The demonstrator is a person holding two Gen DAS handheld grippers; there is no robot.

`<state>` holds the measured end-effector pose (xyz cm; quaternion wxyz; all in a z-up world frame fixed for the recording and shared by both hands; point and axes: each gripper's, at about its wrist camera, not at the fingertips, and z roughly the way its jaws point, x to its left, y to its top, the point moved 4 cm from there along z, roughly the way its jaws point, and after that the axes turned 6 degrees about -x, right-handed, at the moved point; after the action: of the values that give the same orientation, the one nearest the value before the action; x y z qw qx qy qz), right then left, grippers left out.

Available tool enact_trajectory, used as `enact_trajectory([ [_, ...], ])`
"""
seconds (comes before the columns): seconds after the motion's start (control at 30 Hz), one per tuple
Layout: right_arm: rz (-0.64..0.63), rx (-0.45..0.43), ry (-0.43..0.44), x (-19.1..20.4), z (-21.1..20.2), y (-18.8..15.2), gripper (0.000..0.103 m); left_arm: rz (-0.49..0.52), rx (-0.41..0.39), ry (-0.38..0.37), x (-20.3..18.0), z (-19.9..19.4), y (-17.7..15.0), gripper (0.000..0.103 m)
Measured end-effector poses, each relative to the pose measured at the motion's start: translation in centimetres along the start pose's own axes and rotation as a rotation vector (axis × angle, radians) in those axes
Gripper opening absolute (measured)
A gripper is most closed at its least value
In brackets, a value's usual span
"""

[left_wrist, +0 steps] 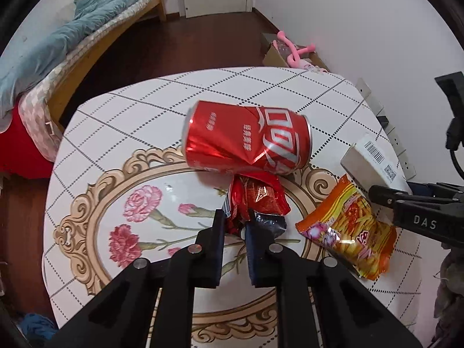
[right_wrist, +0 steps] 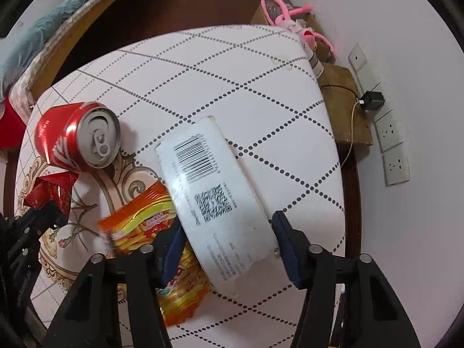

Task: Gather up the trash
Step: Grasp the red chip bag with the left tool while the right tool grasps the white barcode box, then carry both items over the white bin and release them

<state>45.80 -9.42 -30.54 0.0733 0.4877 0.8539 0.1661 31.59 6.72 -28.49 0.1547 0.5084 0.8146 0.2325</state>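
Observation:
A dented red soda can [left_wrist: 246, 139] lies on its side on the table; it also shows in the right wrist view [right_wrist: 76, 137]. My left gripper [left_wrist: 235, 223] is shut on a crumpled red wrapper [left_wrist: 256, 200] just in front of the can. An orange snack bag [left_wrist: 352, 229] lies to the right; it also shows in the right wrist view [right_wrist: 153, 223]. My right gripper [right_wrist: 226, 232] is shut on a white box [right_wrist: 214, 191] with a barcode, holding it tilted above the table and the orange bag.
The round table [left_wrist: 116, 133] has a floral oilcloth. A bed [left_wrist: 72, 37] stands at the far left. A cardboard box with a pink toy [right_wrist: 287, 14] sits beyond the table. Wall sockets [right_wrist: 391, 145] and a wooden board [right_wrist: 342, 104] lie at the right.

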Motion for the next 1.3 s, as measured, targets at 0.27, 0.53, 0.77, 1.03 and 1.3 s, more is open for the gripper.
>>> enact_trajectory([
  [0.27,0.069,-0.108,0.082,0.0,-4.7,-1.6,0.054,0.004,-0.086,0.027,1.7,-4.8,-0.8,0.008],
  [0.53,0.056,-0.167,0.199,3.6,-9.3,-4.1,0.052,-0.027,-0.174,0.050,4.7,-10.8,-1.1,0.007],
  [0.77,0.005,-0.232,0.281,8.9,-13.5,-5.5,0.051,-0.074,-0.237,0.117,9.6,-15.3,-1.7,0.007],
  [1.03,-0.079,-0.273,0.438,19.4,-17.6,-6.2,0.051,-0.167,-0.285,0.247,19.1,-20.5,-3.4,0.007],
  [1.3,-0.182,-0.202,0.585,33.5,-16.6,-8.6,0.051,-0.291,-0.273,0.406,29.6,-22.6,-7.3,0.007],
])
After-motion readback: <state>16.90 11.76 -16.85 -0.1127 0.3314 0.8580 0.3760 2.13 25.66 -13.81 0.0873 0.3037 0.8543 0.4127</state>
